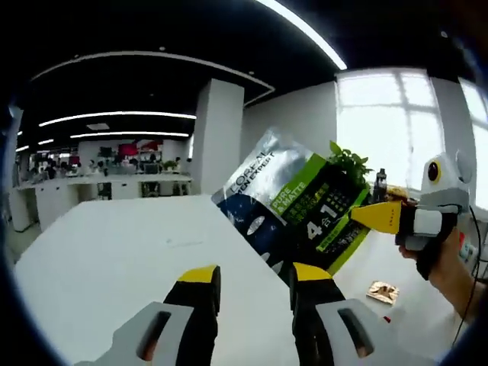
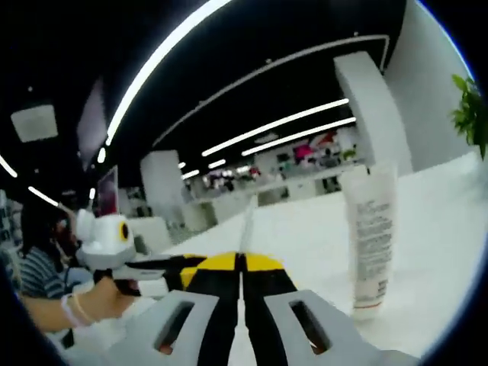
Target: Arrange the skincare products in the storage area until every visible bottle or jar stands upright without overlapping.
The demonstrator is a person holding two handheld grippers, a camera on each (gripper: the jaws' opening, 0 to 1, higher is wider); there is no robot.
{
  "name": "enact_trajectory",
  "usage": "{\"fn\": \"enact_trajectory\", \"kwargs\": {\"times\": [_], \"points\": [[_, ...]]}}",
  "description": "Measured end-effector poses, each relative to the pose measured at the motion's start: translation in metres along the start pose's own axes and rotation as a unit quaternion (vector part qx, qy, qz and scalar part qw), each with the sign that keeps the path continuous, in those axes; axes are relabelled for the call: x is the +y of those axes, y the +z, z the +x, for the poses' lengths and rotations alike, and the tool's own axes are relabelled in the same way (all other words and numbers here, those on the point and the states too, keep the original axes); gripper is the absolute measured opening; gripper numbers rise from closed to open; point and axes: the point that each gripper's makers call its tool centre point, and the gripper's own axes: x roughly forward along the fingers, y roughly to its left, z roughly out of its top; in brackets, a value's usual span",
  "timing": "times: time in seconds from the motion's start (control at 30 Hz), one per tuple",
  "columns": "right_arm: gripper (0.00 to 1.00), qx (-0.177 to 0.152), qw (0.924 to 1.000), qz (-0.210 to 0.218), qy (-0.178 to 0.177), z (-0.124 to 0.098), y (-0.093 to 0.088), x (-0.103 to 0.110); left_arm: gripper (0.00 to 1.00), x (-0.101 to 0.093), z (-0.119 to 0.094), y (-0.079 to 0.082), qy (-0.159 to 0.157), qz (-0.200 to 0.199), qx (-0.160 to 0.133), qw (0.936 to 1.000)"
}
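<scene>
A silver, blue and green L'Oreal sachet [image 1: 293,202] hangs tilted in the air above the white table [image 1: 114,259]. My right gripper [image 1: 375,216] comes in from the right and is shut on the sachet's right edge. My left gripper [image 1: 255,274] stands open just below the sachet, its right jaw close to the lower corner. In the right gripper view the right gripper [image 2: 238,263] is shut, and the sachet [image 2: 247,221] shows edge-on as a thin strip above it. A white tube [image 2: 370,236] stands upright on the table to the right. The left gripper [image 2: 162,265] reaches in from the left.
A small brown packet [image 1: 383,291] lies on the table at the right. A green plant [image 1: 351,162] and a dark bottle [image 1: 381,183] stand behind the sachet by the window. A person's hand [image 2: 95,303] holds the left gripper. Office desks stand far behind.
</scene>
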Motion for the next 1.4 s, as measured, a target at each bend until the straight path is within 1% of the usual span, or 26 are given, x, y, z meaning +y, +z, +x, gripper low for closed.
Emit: {"fn": "enact_trajectory", "kwargs": {"times": [0.03,0.1,0.13,0.2,0.23,0.3,0.33,0.43,0.47,0.53,0.6,0.67,0.7,0.73,0.77,0.83,0.93,0.97,1.03,1.07,1.1,1.17,1.23,1.3,1.33,1.4], "points": [[0.0,-0.006,1.0,0.005,0.005,0.001,0.002,0.002,0.4,0.001,-0.002,0.001,-0.001,-0.005,-0.004,1.0],[0.0,-0.032,0.9989,0.017,0.032,0.008,0.009,0.01,0.4,0.008,-0.01,0.001,0.002,-0.006,-0.015,0.9999],[0.0,-0.045,0.9977,0.023,0.045,0.011,0.012,0.015,0.42,0.012,-0.014,0.001,0.004,-0.007,-0.02,0.9998],[0.0,-0.054,0.9964,0.037,0.052,0.017,0.014,0.019,0.48,0.018,-0.018,0.0,0.007,-0.002,-0.029,0.9995],[0.0,-0.062,0.9954,0.042,0.059,0.021,0.017,0.022,0.53,0.022,-0.021,0.001,0.009,-0.008,-0.041,0.9991],[0.0,-0.074,0.9939,0.049,0.065,0.024,0.02,0.025,0.6,0.021,-0.025,0.008,-0.009,-0.019,-0.077,0.9968],[0.0,-0.086,0.9907,0.067,0.081,0.026,0.023,0.032,0.63,0.025,-0.032,0.01,-0.013,-0.029,-0.109,0.9936],[0.0,-0.114,0.984,0.094,0.098,0.026,0.028,0.04,0.68,0.036,-0.04,0.001,-0.021,-0.033,-0.122,0.9918],[0.0,-0.115,0.9832,0.096,0.104,0.026,0.028,0.042,0.69,0.038,-0.041,-0.002,-0.023,-0.036,-0.125,0.9912],[0.0,-0.118,0.9796,0.115,0.115,0.027,0.027,0.046,0.76,0.034,-0.042,0.001,-0.05,-0.042,-0.135,0.9886],[0.0,-0.121,0.9768,0.126,0.124,0.026,0.027,0.049,0.82,0.032,-0.043,0.003,-0.062,-0.015,-0.148,0.9869],[0.0,-0.13,0.9708,0.142,0.144,0.024,0.024,0.054,0.84,0.036,-0.042,0.0,-0.052,-0.025,-0.134,0.9892],[0.0,-0.13,0.9672,0.159,0.149,0.024,0.025,0.056,0.88,0.034,-0.042,0.002,-0.063,-0.034,-0.141,0.9874],[0.0,-0.127,0.9662,0.164,0.153,0.024,0.024,0.058,0.96,0.034,-0.042,0.002,-0.066,-0.037,-0.142,0.987],[0.0,-0.126,0.9683,0.152,0.153,0.024,0.023,0.057,1.0,0.032,-0.041,0.002,-0.072,-0.044,-0.14,0.9866],[0.0,-0.116,0.9695,0.146,0.16,0.022,0.017,0.063,1.0,0.02,-0.042,-0.003,-0.11,-0.048,-0.125,0.9848],[0.0,-0.104,0.9686,0.15,0.169,0.022,0.008,0.067,1.0,0.012,-0.048,0.0,-0.127,-0.059,-0.132,0.9814],[0.0,-0.1,0.9683,0.152,0.171,0.022,0.005,0.068,0.99,0.008,-0.052,0.003,-0.138,-0.065,-0.139,0.9785],[0.0,-0.097,0.9673,0.154,0.177,0.021,0.002,0.068,0.98,0.004,-0.057,0.008,-0.177,-0.114,-0.143,0.9671],[0.0,-0.097,0.9666,0.155,0.179,0.021,0.001,0.068,0.96,0.003,-0.058,0.008,-0.185,-0.127,-0.142,0.9642],[0.0,-0.097,0.966,0.157,0.181,0.021,0.001,0.069,0.92,0.003,-0.059,0.008,-0.188,-0.133,-0.142,0.9628],[0.0,-0.097,0.9623,0.168,0.19,0.02,-0.002,0.071,0.83,0.005,-0.06,0.009,-0.198,-0.153,-0.148,0.9568],[0.0,-0.096,0.9633,0.165,0.189,0.022,-0.002,0.071,0.77,0.005,-0.06,0.009,-0.2,-0.158,-0.149,0.9556],[0.0,-0.095,0.9635,0.166,0.187,0.024,-0.005,0.069,0.65,0.0,-0.063,0.008,-0.219,-0.169,-0.143,0.9503],[0.0,-0.094,0.9623,0.171,0.189,0.025,-0.007,0.068,0.56,-0.004,-0.066,0.009,-0.233,-0.171,-0.144,0.9464],[0.0,-0.091,0.9598,0.18,0.196,0.026,-0.008,0.07,0.45,-0.008,-0.068,0.008,-0.246,-0.174,-0.141,0.943]]}}
